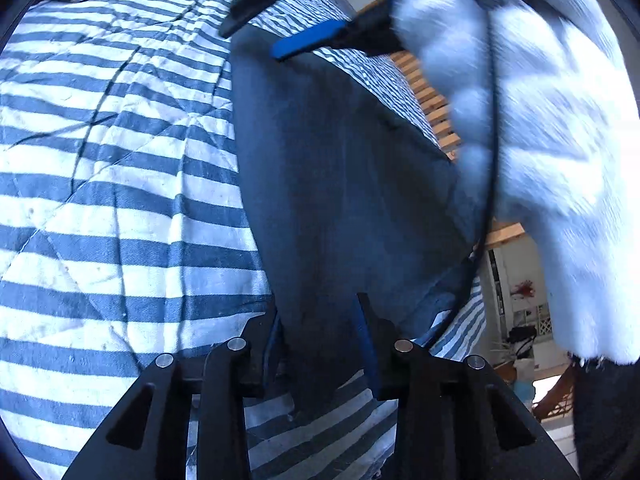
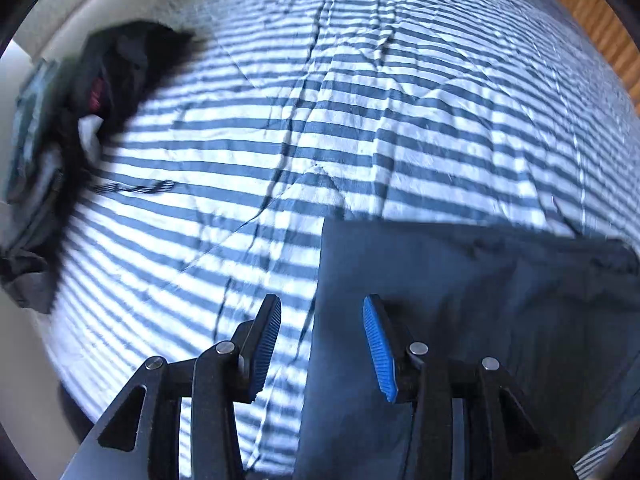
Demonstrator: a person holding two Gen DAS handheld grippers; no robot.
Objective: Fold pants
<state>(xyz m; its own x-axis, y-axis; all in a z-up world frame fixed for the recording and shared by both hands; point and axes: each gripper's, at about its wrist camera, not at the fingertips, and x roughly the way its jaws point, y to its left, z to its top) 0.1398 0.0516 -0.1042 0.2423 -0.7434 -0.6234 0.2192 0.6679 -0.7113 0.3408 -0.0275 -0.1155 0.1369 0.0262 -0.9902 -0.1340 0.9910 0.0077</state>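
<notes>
Dark blue-grey pants [image 1: 340, 184] lie in a long flat strip on the striped bedspread [image 1: 120, 200], close to its right edge. My left gripper [image 1: 320, 340] is at the strip's near end, where the cloth fills the gap between both pads, so it is shut on the pants. At the far end my right gripper [image 1: 276, 28] hovers over the pants. In the right wrist view the right gripper [image 2: 320, 344] points down at the pants' [image 2: 460, 300] left edge. Its blue pads [image 2: 378, 348] stand apart with nothing pinched between them.
A heap of dark clothes [image 2: 100, 100] sits at the bedspread's [image 2: 360, 120] far left. A person's fluffy white sleeve [image 1: 540, 140] and a black cable [image 1: 489, 152] hang on the right of the left wrist view. Wooden flooring [image 1: 428, 92] shows past the bed's edge.
</notes>
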